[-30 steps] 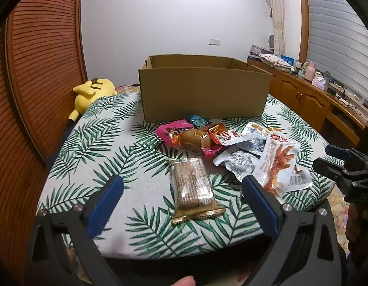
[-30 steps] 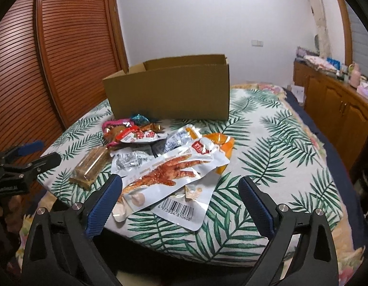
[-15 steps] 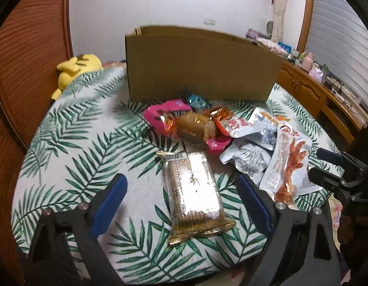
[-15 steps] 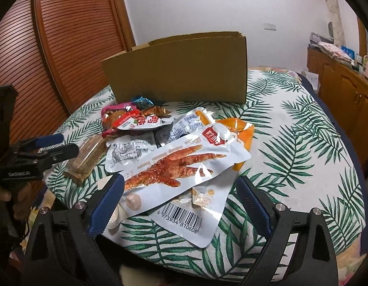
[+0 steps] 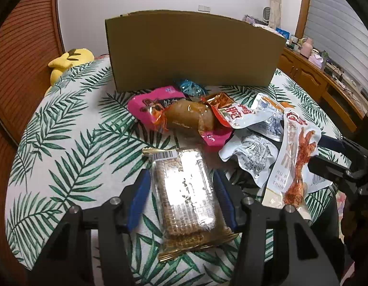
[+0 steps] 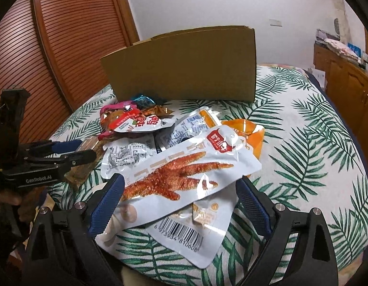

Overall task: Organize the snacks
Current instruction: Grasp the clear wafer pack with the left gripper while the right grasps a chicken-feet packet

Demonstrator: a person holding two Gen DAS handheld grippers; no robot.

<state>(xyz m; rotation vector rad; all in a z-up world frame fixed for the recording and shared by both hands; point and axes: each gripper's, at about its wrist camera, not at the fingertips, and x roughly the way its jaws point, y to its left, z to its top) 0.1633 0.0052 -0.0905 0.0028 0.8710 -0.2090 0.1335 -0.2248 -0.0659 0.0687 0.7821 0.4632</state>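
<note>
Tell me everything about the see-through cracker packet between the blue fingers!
The cracker packet is a clear, shiny plastic wrapper with gold crimped ends and a barcode at the far end. Inside sits a stack of brown, seeded crackers. It lies flat on the leaf-print tablecloth, lengthwise, pointing toward the cardboard box. The left gripper has just been closing around it; its blue fingers flank both long sides, seemingly not yet pressing.

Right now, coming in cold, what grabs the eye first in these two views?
The tall brown cardboard box at the far side of the palm-leaf tablecloth, with a heap of snack packets before it. Nearest, the left gripper has just been closing around the clear-wrapped brown cracker bar. The right gripper, open, straddles the white chicken-foot pouch.
</note>
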